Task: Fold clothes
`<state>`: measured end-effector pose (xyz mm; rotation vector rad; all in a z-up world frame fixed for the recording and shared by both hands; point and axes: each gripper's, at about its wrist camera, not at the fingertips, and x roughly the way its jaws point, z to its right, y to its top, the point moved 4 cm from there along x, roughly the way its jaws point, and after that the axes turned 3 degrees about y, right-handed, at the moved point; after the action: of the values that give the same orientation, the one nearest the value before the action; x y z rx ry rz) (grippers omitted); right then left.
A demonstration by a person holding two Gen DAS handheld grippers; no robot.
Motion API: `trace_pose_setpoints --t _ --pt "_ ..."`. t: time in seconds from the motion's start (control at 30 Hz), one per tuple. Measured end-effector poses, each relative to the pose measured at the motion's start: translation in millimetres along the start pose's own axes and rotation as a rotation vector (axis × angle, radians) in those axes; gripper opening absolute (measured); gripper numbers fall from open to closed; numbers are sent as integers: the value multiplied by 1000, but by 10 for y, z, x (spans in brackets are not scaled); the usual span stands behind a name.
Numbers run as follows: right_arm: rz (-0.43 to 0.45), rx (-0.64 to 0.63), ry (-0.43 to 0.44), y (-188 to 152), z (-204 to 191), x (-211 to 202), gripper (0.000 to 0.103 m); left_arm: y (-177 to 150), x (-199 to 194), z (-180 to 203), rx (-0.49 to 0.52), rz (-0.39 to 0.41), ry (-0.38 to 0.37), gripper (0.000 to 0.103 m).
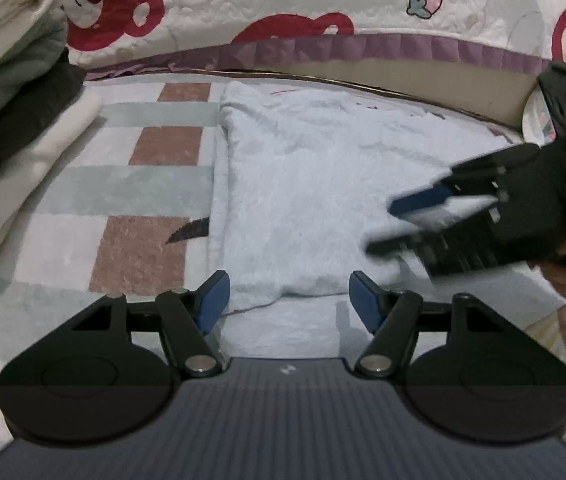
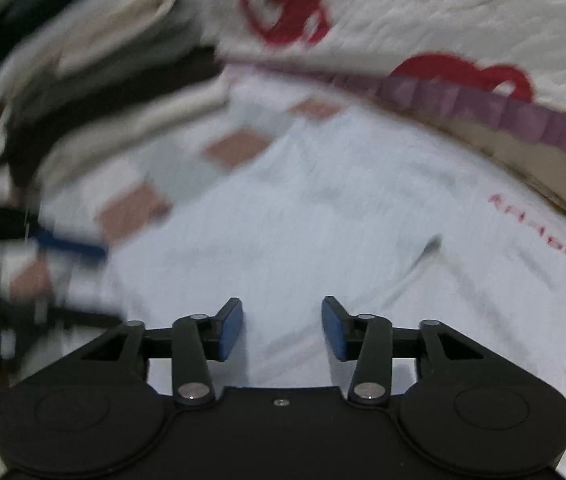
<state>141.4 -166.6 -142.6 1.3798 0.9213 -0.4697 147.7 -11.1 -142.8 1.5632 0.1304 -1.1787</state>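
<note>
Left wrist view showed a pale blue garment [image 1: 315, 184] spread on a checked blanket [image 1: 139, 184], both the left gripper [image 1: 285, 300] and right gripper [image 2: 282, 328] open-fingered and empty; soft, light cloth, probably best pinched at its near hem.

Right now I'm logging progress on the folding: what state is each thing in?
Pale blue garment: lying flat on the checked blanket, partly folded.
Stack of clothes: folded, piled at the left.
Left gripper: open, nothing held.
Right gripper: open, nothing held, over the garment.
</note>
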Motion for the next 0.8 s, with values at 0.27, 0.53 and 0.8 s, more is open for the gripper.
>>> trace_pose_setpoints --t 0.27,0.53,0.8 --pt "-72 69 75 -308 155 -272 65 -16 -30 136 93 -13 30 65" --pt "137 681 -105 -1734 1400 -1676 65 65 -118 709 204 -11 -25 68" --pt "440 1196 -193 -3004 2251 -2521 57 152 94 1732 281 -214 -319 45"
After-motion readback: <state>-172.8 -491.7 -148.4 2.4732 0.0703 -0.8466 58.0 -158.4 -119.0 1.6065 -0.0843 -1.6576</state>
